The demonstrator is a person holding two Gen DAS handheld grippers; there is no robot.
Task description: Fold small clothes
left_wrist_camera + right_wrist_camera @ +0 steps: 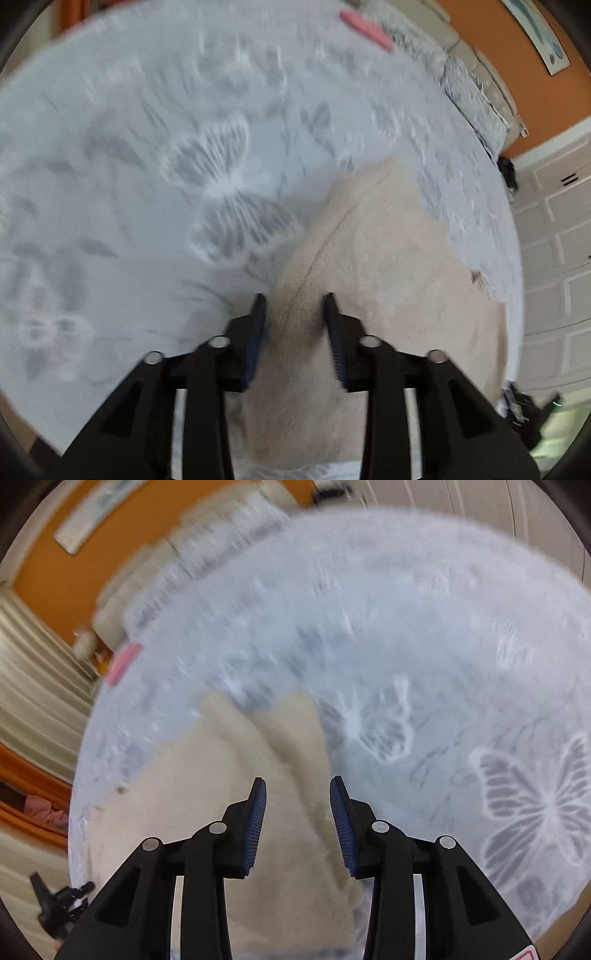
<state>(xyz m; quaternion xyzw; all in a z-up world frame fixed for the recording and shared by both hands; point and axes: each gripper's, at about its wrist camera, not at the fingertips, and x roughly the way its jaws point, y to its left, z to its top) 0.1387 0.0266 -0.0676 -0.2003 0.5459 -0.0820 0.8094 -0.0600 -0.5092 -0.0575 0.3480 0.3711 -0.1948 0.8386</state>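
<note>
Left gripper [293,297] fingers apart over a cream garment [373,295], right gripper [297,781] likewise spread above the same garment [221,794], garment lying on a butterfly-print bedspread [147,184], pink item [365,26] far off, frames blurred

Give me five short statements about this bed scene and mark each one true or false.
1. The left tool is open, with the cream fleece garment under its fingers. True.
2. The right tool is shut on the garment. False: its jaws stand apart and grip nothing.
3. The garment lies on a pale bedspread with grey butterfly print. True.
4. A flat pink item rests on top of the cream garment. False: it lies far off, near the bedspread's edge.
5. The wall behind the bed is green. False: it is orange.
</note>
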